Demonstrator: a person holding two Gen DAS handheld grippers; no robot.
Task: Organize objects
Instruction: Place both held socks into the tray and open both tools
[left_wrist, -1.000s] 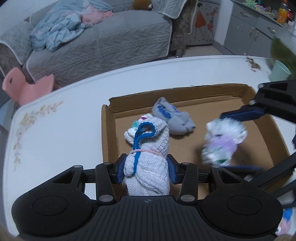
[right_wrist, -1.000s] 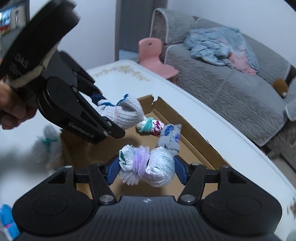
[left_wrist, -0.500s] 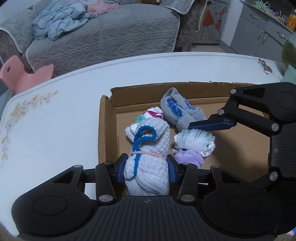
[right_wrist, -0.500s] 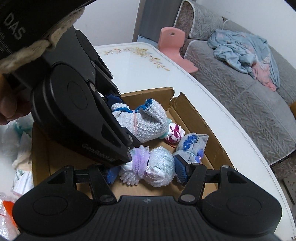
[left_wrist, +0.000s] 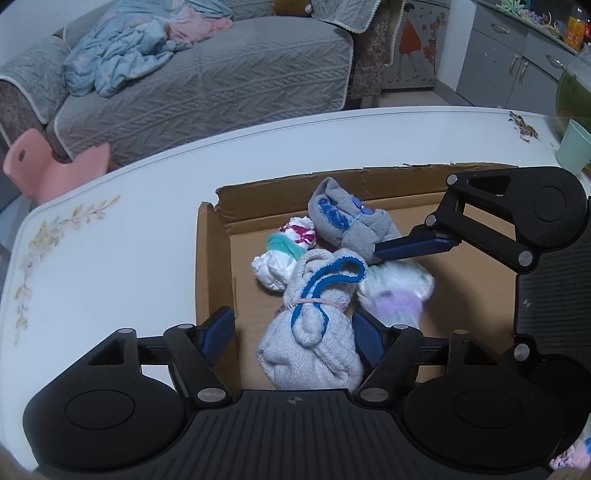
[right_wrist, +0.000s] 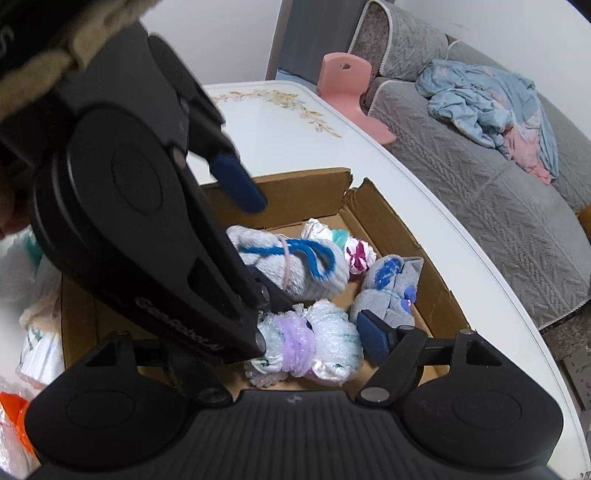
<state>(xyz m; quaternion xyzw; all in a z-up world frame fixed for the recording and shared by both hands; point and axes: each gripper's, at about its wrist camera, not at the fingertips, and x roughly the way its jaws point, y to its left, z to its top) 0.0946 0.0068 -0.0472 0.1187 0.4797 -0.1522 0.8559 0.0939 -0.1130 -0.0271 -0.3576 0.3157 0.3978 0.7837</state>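
Note:
A shallow cardboard box (left_wrist: 210, 266) lies on the white table and holds rolled sock bundles. A grey-white bundle with blue trim (left_wrist: 314, 325) lies in the box between the fingers of my open left gripper (left_wrist: 295, 332), touching the right finger only. A white and purple bundle (right_wrist: 310, 347) lies beside it, between the spread fingers of my open right gripper (right_wrist: 310, 339). A grey and blue bundle (left_wrist: 351, 225) and a white, teal and pink bundle (left_wrist: 284, 254) lie behind them. The left gripper hides my right gripper's left finger in the right wrist view.
The white table (left_wrist: 110, 236) has a floral print at its left end. A green cup (left_wrist: 574, 147) and a glass bowl stand at the far right. Bagged items (right_wrist: 37, 343) lie left of the box. A grey sofa (left_wrist: 207, 81) and pink stool (left_wrist: 55, 166) stand beyond.
Both grippers have opened and let go of their sock bundles, which now lie in the box. The right gripper has come in close beside the left.

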